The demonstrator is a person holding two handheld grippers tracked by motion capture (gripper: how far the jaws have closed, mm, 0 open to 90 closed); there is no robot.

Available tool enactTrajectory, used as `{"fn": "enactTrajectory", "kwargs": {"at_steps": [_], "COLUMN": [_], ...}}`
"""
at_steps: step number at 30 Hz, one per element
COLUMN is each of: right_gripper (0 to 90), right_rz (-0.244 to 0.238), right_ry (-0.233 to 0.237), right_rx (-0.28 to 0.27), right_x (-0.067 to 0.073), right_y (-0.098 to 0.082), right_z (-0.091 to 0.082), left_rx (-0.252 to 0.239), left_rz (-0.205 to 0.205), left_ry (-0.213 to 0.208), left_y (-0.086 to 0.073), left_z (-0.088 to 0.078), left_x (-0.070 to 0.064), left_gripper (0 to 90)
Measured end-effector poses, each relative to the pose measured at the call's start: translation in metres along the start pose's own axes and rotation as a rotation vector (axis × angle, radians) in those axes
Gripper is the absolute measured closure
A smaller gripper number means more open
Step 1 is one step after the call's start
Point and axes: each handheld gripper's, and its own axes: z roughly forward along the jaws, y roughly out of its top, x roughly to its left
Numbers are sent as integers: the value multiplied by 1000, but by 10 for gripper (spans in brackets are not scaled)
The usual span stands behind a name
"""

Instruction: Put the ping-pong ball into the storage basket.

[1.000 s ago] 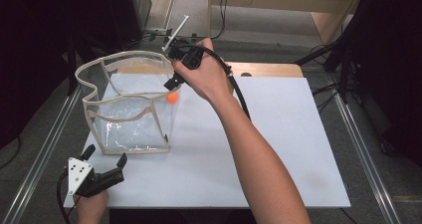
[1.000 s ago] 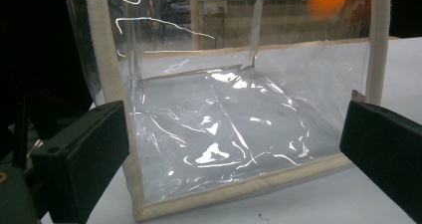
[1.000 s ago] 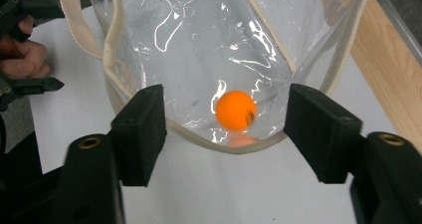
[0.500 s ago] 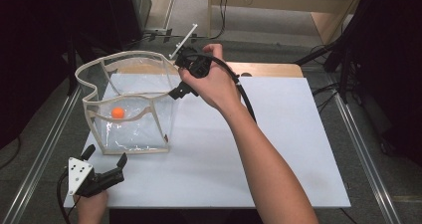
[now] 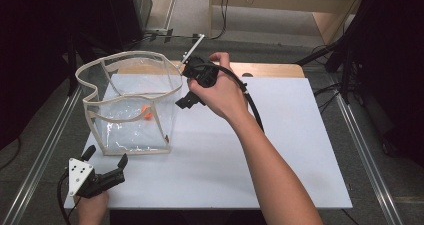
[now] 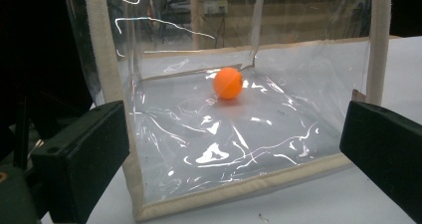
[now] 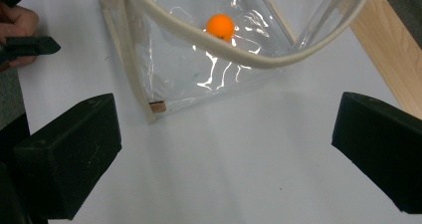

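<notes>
Now orange ball [image 5: 147, 115] lies inside clear bag [image 5: 131, 105], on its bottom. Right claw [image 5: 186, 101] just beside bag's rim, jaws just opened wide, nothing between them. Left claw [image 5: 106, 160] low on white surface [image 5: 280, 150], near bag, jaws wide apart, empty.

Orange ball [image 6: 228, 82]; clear bag [image 6: 259, 149], beige trim.

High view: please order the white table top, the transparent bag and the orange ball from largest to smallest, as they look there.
1. White table top, the largest.
2. Transparent bag, standing on it.
3. Orange ball, a small dot inside the bag.
</notes>
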Motion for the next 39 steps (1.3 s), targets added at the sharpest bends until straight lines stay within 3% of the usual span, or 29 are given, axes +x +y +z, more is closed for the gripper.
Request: {"fn": "enactTrajectory", "kwargs": {"at_steps": [10,23,31,39], "right_gripper": [0,0,0,0], "right_rz": [-4,-2,8,16], "right_ry": [14,12,23,-2], "right_rx": [-32,-17,-38,-47], "right_x": [2,8,5,6], "right_y": [-19,-40,-56,-69], "right_z": [1,11,21,27], "left_rx": [-1,2,2,2], "left_rz": [0,1,2,1], "left_ry": [0,0,0,1], "left_y": [0,0,0,0], "left_z": [0,0,0,0], "left_x": [0,0,0,0], "left_gripper": [0,0,0,0]}}
